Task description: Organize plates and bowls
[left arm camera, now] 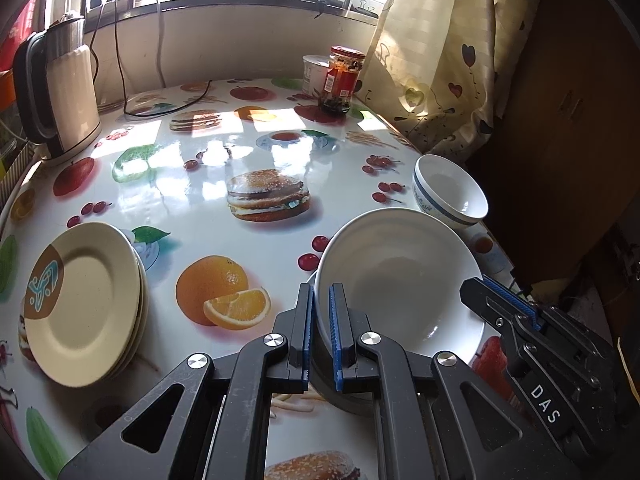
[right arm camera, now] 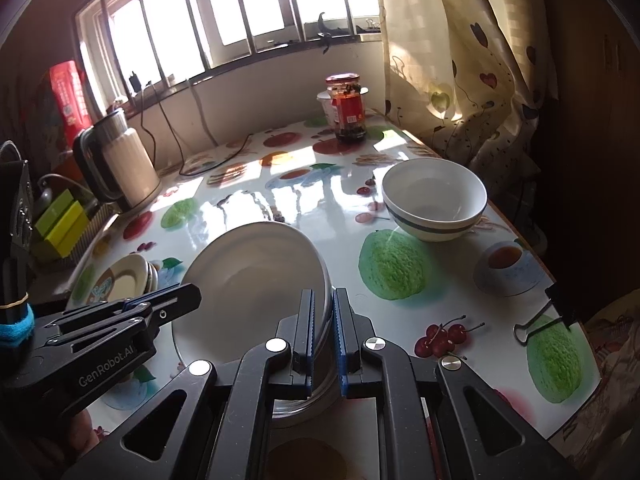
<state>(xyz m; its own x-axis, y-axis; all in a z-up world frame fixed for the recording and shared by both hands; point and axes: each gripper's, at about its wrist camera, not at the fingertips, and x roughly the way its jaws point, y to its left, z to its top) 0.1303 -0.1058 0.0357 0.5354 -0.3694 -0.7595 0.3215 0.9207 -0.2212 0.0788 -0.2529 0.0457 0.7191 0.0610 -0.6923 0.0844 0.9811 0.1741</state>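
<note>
— Any writing you can read?
— "DAS" in white letters on the right gripper [left arm camera: 504, 300], at the near right of the left wrist view.
— And on the other one?
— "GenRobot.AI" on the left gripper [right arm camera: 160, 300], near left in the right wrist view.
— The far jar [right arm camera: 349, 109]?
— Its red label is too small to read.

The table [left arm camera: 248, 148] wore a glossy fruit-and-burger print cloth. On it sat stacked cream plates [left arm camera: 84, 304], a blue-banded bowl [right arm camera: 434, 200], an electric kettle [left arm camera: 60, 88], a red-lidded jar [left arm camera: 340, 80] and a binder clip [right arm camera: 540, 318].
</note>
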